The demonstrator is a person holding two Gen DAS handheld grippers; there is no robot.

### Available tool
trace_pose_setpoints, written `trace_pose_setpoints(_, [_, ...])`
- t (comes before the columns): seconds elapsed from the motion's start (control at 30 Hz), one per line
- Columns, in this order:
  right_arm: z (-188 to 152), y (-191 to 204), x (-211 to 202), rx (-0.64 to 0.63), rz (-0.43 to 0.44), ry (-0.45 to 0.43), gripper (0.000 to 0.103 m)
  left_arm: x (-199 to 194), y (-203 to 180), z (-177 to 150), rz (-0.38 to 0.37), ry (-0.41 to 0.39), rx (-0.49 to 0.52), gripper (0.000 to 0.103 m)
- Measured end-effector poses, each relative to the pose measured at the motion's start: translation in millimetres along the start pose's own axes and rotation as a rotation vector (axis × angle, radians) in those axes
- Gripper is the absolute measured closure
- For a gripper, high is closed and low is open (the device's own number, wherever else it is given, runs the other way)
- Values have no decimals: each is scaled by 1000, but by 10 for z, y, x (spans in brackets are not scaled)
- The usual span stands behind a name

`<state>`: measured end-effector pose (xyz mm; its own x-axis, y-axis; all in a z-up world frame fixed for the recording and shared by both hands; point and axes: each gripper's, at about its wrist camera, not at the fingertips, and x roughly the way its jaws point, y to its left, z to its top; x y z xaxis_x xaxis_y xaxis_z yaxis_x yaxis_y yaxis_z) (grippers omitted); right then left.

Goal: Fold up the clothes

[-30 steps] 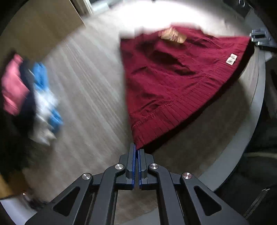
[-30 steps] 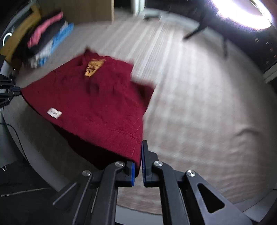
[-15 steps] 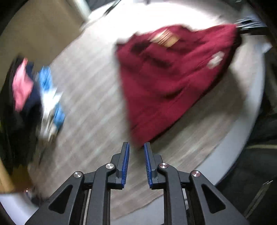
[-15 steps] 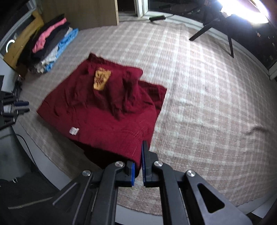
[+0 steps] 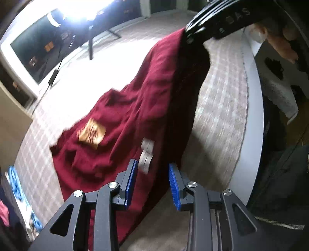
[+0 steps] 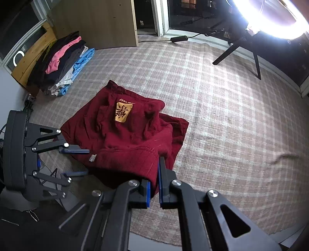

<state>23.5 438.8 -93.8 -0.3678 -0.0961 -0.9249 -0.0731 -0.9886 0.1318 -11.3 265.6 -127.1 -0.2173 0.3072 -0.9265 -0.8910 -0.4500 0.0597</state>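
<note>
A dark red garment (image 6: 131,133) with an orange patch (image 6: 122,112) lies crumpled on the plaid cloth surface (image 6: 222,119). My right gripper (image 6: 153,185) is shut on its ribbed hem at the near edge. In the left wrist view that gripper (image 5: 195,32) holds the hem raised, and the red garment (image 5: 154,100) drapes down from it. My left gripper (image 5: 152,183) is open over the near edge of the garment, close to a white label (image 5: 146,154), with nothing between its pads. In the right wrist view the left gripper (image 6: 77,162) stands open beside the garment's left corner.
A stack of folded clothes (image 6: 63,61) sits at the far left before a wooden cabinet (image 6: 96,23). A ring light (image 6: 274,17) on tripod legs (image 6: 241,52) glares at the far right. The surface's pale rim (image 5: 255,115) runs along the near side. A person's hand (image 5: 280,44) grips the right tool.
My left gripper has let go of the garment's corner and opened wide. The right gripper, still shut on the hem, has lifted it, bunching the garment.
</note>
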Motion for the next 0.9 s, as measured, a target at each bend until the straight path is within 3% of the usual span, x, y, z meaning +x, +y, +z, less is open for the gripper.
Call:
trace_pose_setpoints(0.1, [1,-32,-28,1,-5,-5,98,9,11,81,-8,-2,-16,73])
trace_pose_setpoints(0.13, [-4,-42,-35,2,-5,-5,97,12,15,108,-10,-3,-21,78])
trace_pose_setpoints(0.2, [-23,-63,-45,6,-3,-3,97,18,22,161,-16,-5,-32,97])
trace_pose_setpoints(0.23, [-39,-69,-43,7,-2,-1,97,21,26,188,-18,-5,-38,100])
trace_pose_setpoints(0.37, [-147,-54,12,16,9,10,97,-198,136,134,-7,-43,-84,101])
trace_pose_setpoints(0.5, [-348,42,141,23,47,39,94,-480,222,-73,-52,-65,-130,101])
trace_pose_setpoints(0.6, [-506,178,297,11,73,54,79,-603,300,-269,-16,-59,-161,101])
trace_pose_setpoints(0.9, [-627,270,588,70,60,23,71,-821,919,-556,91,-81,-333,101])
